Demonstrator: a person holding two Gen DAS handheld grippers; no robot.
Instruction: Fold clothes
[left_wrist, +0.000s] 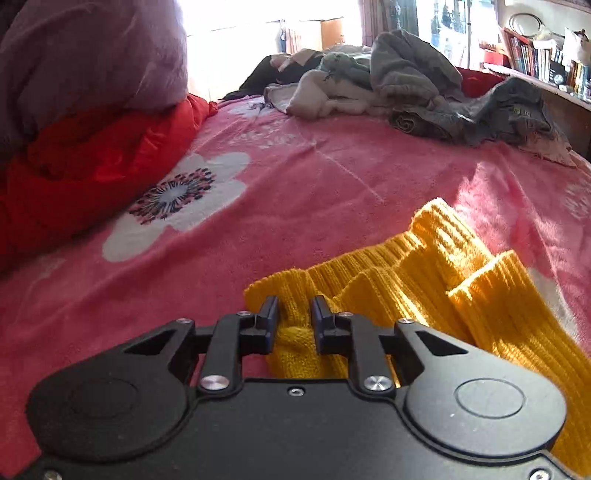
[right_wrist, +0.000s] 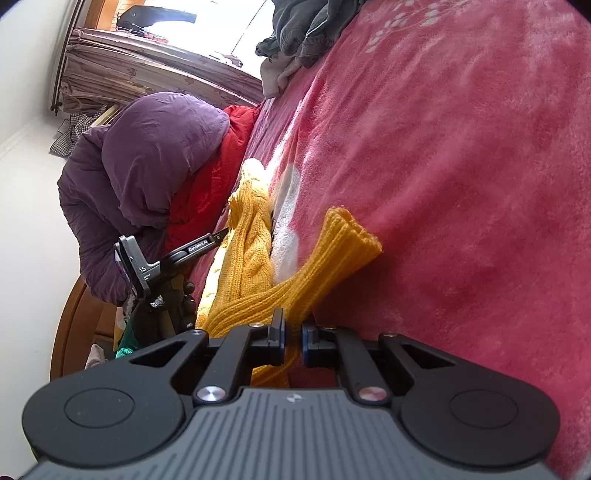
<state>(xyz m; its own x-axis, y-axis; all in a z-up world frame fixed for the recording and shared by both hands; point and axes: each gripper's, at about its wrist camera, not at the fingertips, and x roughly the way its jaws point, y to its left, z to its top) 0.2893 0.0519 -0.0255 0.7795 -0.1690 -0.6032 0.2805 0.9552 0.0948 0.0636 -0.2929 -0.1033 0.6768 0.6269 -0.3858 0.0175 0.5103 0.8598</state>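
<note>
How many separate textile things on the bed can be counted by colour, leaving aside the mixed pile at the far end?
Yellow: 1, the yellow cable-knit sweater
Red: 1, the shiny red quilted cover
Purple: 1, the purple crumpled duvet
Pink: 1, the pink fleece blanket with white flowers
Total: 4
</note>
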